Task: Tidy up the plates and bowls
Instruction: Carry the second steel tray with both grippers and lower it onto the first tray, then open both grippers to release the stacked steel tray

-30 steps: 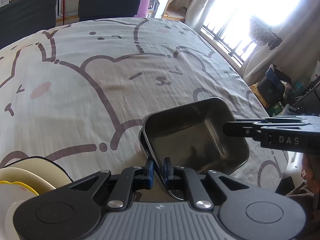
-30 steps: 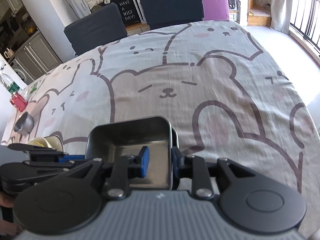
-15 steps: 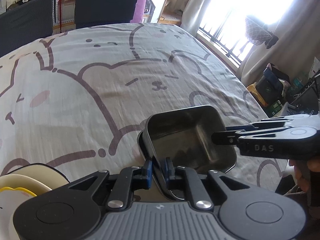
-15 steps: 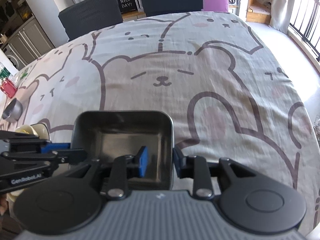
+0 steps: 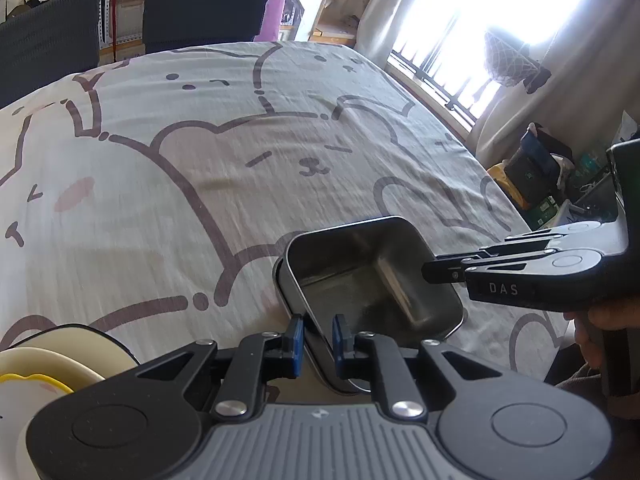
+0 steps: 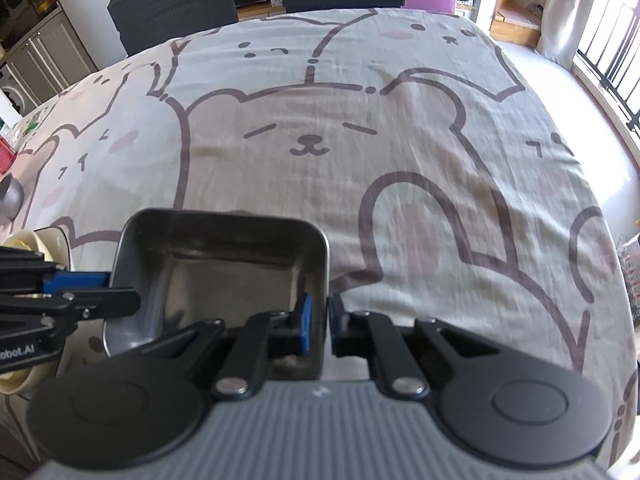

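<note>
A square metal tray [image 5: 372, 276] sits nested in a second metal tray [image 5: 280, 280] near the table's front edge. My left gripper [image 5: 318, 334] is shut on the tray's near wall. My right gripper [image 6: 318, 318] is shut on the same tray's right wall [image 6: 324, 280]; in the left wrist view it reaches in from the right [image 5: 436, 270]. The tray is tilted and lifted slightly. A cream bowl [image 5: 52, 360] with a yellow piece inside stands at the left, and also shows in the right wrist view [image 6: 36, 240].
The table wears a bear-print cloth [image 5: 240, 152]. Dark chairs [image 5: 200, 0] stand at the far side. A small metal cup [image 6: 8, 196] sits at the far left edge. Windows and clutter lie to the right.
Both grippers have carried the tray slightly away and tilted it. The left gripper's jaws stand a little wider on the wall than before.
</note>
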Demonstrator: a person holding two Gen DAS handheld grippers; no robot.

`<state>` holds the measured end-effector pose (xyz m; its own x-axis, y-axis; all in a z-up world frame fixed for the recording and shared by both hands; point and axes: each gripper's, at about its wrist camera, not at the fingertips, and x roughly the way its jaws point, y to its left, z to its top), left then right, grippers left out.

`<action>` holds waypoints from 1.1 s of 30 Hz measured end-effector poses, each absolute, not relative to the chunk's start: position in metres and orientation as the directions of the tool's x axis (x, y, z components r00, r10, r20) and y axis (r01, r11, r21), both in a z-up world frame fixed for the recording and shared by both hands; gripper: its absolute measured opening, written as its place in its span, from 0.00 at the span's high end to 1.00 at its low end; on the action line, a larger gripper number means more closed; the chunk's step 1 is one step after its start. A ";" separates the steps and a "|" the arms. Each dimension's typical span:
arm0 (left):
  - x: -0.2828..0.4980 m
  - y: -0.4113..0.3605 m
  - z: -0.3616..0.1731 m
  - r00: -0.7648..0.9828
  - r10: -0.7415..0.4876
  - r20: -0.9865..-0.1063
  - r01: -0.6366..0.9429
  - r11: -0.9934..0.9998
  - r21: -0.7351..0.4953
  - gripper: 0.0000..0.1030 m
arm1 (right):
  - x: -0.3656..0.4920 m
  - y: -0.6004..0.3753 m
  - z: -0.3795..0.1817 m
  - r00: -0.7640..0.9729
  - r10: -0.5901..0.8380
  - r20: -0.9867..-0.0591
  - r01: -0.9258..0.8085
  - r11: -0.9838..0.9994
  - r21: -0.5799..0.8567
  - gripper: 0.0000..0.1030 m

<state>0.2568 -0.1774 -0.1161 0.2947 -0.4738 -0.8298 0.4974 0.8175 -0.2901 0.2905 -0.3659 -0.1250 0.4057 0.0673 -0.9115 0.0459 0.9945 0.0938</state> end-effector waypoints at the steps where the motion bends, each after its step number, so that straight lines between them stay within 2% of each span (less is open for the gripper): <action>1: 0.257 -0.177 -0.116 0.293 -0.472 -0.831 0.498 0.818 -0.289 0.86 | 0.291 -0.367 -0.126 0.402 0.069 -0.913 0.045 0.994 0.095 0.90; 17: 0.260 -0.173 -0.126 0.246 -0.477 -0.844 0.480 0.816 -0.321 0.86 | 0.296 -0.371 -0.138 0.350 0.098 -0.931 0.048 0.991 0.123 0.89; 33: 0.265 -0.173 -0.125 0.261 -0.481 -0.837 0.465 0.822 -0.328 0.86 | 0.308 -0.366 -0.138 0.377 0.058 -0.924 0.047 0.996 0.082 0.88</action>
